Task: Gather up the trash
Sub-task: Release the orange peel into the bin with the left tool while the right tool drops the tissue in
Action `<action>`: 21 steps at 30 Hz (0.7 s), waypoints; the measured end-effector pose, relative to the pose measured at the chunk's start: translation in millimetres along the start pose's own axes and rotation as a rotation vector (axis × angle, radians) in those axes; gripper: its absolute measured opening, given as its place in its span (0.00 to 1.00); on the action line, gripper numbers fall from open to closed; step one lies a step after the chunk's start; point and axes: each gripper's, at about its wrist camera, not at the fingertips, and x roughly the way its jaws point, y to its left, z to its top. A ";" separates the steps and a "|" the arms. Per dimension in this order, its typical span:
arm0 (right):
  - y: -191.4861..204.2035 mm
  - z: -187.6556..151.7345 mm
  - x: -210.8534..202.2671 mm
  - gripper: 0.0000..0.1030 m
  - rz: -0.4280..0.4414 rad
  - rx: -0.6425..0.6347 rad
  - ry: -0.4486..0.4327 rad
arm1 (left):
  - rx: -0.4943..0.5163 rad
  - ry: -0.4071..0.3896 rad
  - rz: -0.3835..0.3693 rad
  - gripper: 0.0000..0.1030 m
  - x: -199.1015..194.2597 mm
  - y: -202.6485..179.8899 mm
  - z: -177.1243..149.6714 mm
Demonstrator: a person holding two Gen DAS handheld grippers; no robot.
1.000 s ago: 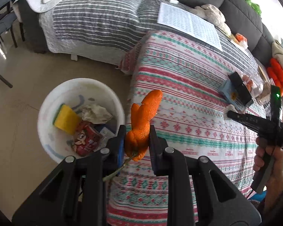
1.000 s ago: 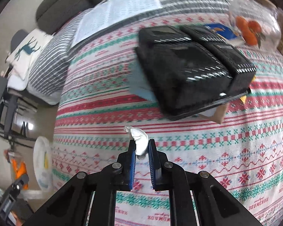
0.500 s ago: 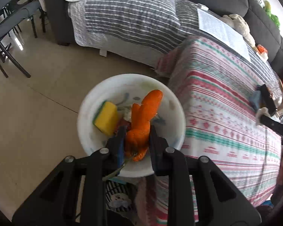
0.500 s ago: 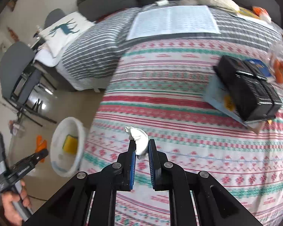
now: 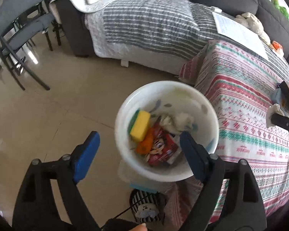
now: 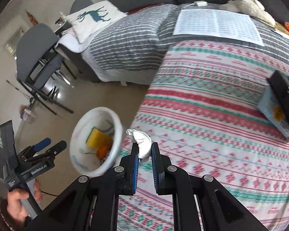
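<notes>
**Peel in the bin, tissue on its way**

The left gripper (image 5: 137, 152) hung above the white bin (image 5: 214, 127), its jaws having just sprung wide, with nothing between the blue pads (image 5: 85, 154). Directly beneath and just ahead of it, the orange peel (image 5: 144, 144) lay inside the bin, against a yellow sponge (image 5: 140, 126) and a red snack wrapper (image 5: 162, 148), with crumpled paper (image 5: 178, 123) just beyond them. The bin stood on the floor, close against the edge of the surface with its patterned cloth (image 5: 246, 104).

The right gripper (image 6: 144, 154) was pinched narrow on a white tissue wad (image 6: 142, 144), which stuck up from between its pads above the cloth's edge. The bin sat just to its left and lower down; farther left a hand (image 6: 19, 202) held the other tool. Off to its right, a black tray (image 6: 286, 100) rested on a blue box near the far side. Beyond everything stretched the sofa with its grey striped blanket (image 6: 125, 44) and a printed sheet (image 6: 217, 27).
</notes>
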 end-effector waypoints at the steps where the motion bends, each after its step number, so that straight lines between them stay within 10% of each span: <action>1: 3.9 -0.3 2.7 0.13 0.003 -0.005 0.004 | -0.003 0.006 0.010 0.86 1.3 2.6 -0.9; 21: 93.4 -11.1 80.1 0.17 0.115 -0.076 0.078 | -0.042 0.061 0.068 0.92 4.8 45.4 -19.6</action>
